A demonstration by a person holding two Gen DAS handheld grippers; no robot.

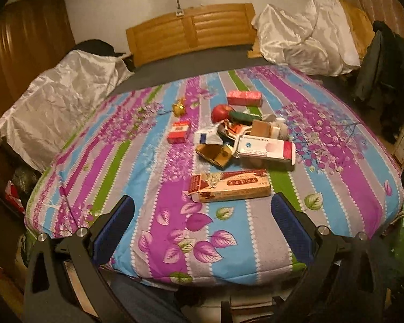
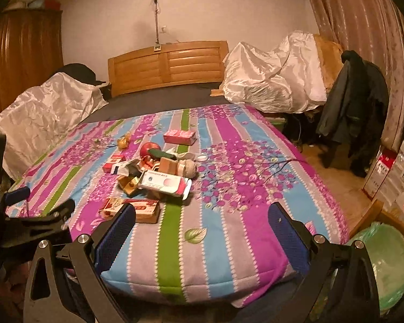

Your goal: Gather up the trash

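Glossy satin sheets [image 1: 54, 99]; wooden headboard [image 1: 191, 31].

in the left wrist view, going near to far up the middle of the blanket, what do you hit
left gripper → long brown box → open gold box → red apple → pink box → wooden headboard

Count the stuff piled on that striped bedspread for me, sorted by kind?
Cardboard boxes, intact: 4, long brown, white and pink, small red, pink
Torn or flattened packaging: about 3, gold
Apple: 1
Cucumber: 1
Gold ornament: 1
Total: about 10
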